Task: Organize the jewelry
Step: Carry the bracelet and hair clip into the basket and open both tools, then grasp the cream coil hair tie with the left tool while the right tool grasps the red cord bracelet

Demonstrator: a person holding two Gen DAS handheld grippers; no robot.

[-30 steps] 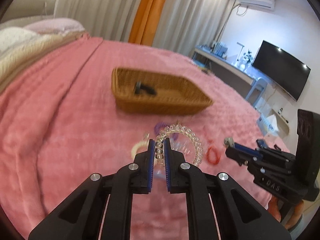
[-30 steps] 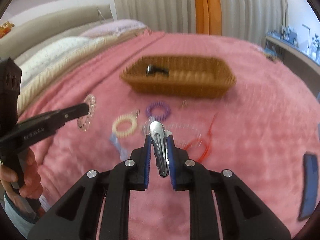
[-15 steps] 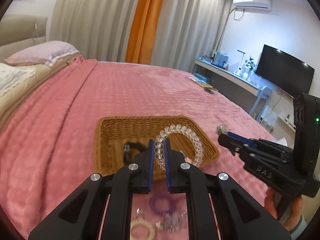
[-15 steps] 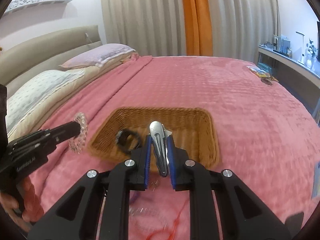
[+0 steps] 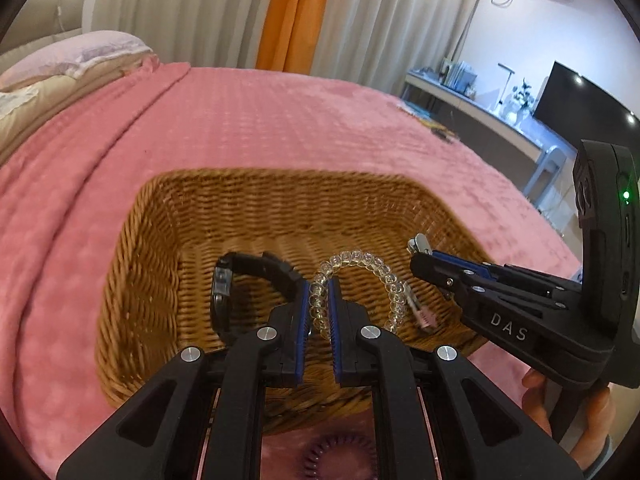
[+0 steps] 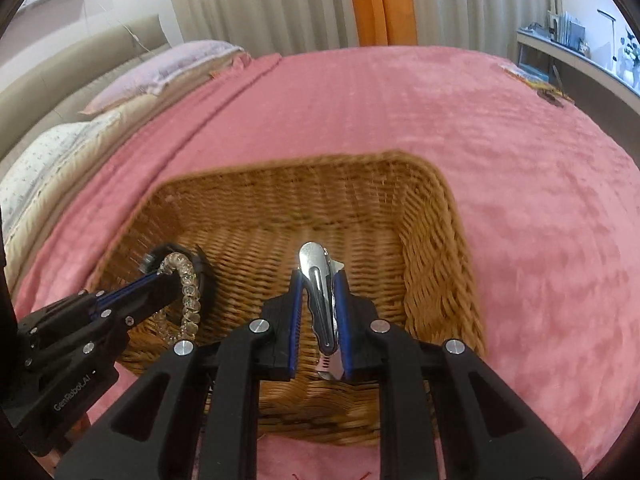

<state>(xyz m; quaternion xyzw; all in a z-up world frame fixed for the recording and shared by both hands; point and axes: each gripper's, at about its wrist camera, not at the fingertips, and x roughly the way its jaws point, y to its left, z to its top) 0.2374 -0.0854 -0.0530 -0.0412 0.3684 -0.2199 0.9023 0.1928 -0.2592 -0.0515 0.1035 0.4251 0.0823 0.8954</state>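
Observation:
My left gripper (image 5: pixel 319 286) is shut on a clear bead bracelet (image 5: pixel 372 266) and holds it over the inside of a wicker basket (image 5: pixel 148 248) on the pink bed. My right gripper (image 6: pixel 319 276) is shut on a silver hair clip (image 6: pixel 316 280) and holds it over the same basket (image 6: pixel 432 248). A black watch (image 5: pixel 240 276) lies in the basket's left part. In the right wrist view the left gripper (image 6: pixel 160 276) comes in from the left with the bracelet (image 6: pixel 188 292). In the left wrist view the right gripper (image 5: pixel 424 256) comes in from the right.
A purple coil hair tie (image 5: pixel 340 456) lies on the pink blanket (image 5: pixel 260 120) in front of the basket, partly hidden under my left gripper. Pillows (image 6: pixel 120 96) lie at the far left. A desk and a TV (image 5: pixel 580 104) stand beyond the bed's right edge.
Both grippers have moved forward from above the loose items to over the basket, each still holding its piece. The basket now fills the middle of both views.

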